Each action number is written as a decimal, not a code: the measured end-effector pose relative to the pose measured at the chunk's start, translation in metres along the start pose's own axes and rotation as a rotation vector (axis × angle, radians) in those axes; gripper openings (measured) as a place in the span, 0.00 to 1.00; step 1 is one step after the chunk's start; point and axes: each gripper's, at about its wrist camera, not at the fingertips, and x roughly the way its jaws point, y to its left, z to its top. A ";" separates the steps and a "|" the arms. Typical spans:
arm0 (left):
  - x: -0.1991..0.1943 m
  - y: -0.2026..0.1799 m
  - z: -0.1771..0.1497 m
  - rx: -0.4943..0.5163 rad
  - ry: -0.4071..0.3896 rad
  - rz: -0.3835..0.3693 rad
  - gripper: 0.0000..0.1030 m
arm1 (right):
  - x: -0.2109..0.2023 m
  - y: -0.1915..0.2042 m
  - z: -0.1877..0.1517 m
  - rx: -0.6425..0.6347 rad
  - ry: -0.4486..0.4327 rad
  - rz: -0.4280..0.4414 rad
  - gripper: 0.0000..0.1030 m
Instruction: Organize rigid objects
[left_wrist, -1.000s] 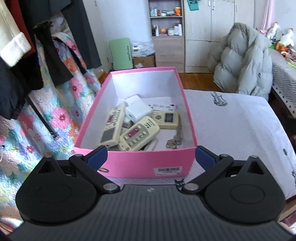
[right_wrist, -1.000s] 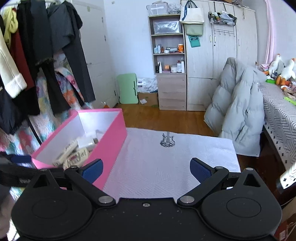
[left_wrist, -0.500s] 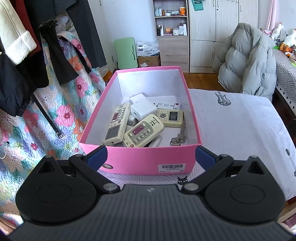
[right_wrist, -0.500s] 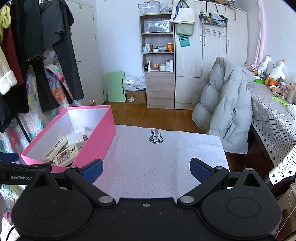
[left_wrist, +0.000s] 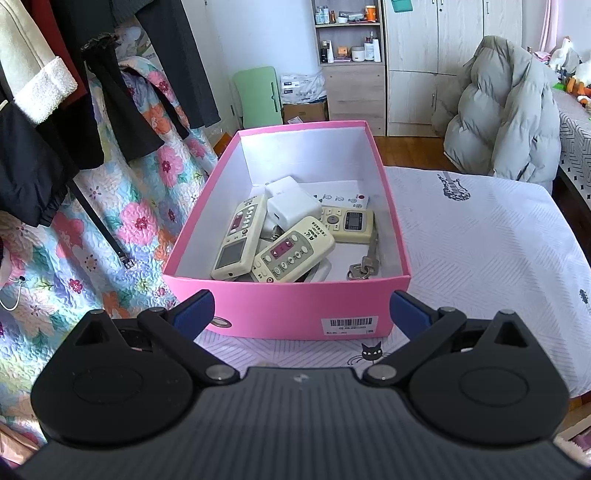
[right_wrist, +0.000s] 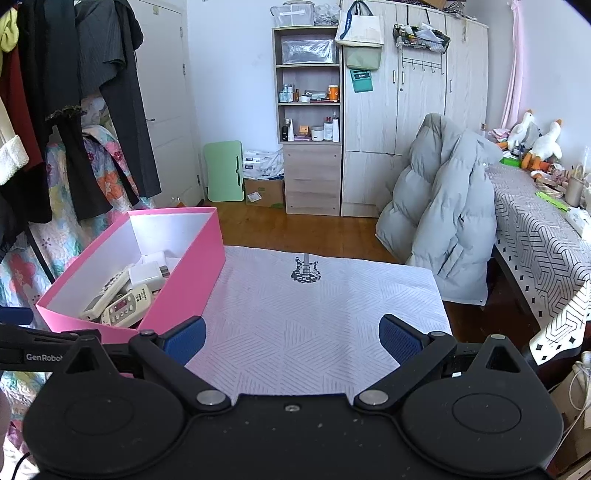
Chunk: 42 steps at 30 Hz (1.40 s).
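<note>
Pink box (left_wrist: 291, 314) at the desk's (left_wrist: 480, 236) left edge, gathering remotes (left_wrist: 293, 254), chargers (left_wrist: 291, 210) and keys (left_wrist: 364, 266) | left tool (left_wrist: 301, 312) spread wide, empty, facing the box's near wall | right tool (right_wrist: 291, 338) spread wide, empty, over bare cloth | judgement: sorting looks finished, nothing loose outside.

Remotes (left_wrist: 258, 245) and keys (left_wrist: 364, 266) lie in box (left_wrist: 295, 314); cloth (left_wrist: 480, 240) underneath.

I can't read the barcode label (left_wrist: 350, 322); the remotes (left_wrist: 291, 254) hide whatever lies beneath them.
</note>
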 end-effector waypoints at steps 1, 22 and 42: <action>0.000 0.000 0.000 0.000 0.000 0.000 1.00 | 0.001 0.000 0.000 -0.002 0.002 -0.001 0.98; 0.005 0.003 -0.004 -0.006 0.005 0.037 1.00 | 0.011 0.005 -0.006 0.009 0.033 -0.048 0.98; 0.005 0.000 -0.009 0.037 -0.013 0.052 1.00 | 0.018 0.010 -0.008 0.004 0.053 -0.067 0.98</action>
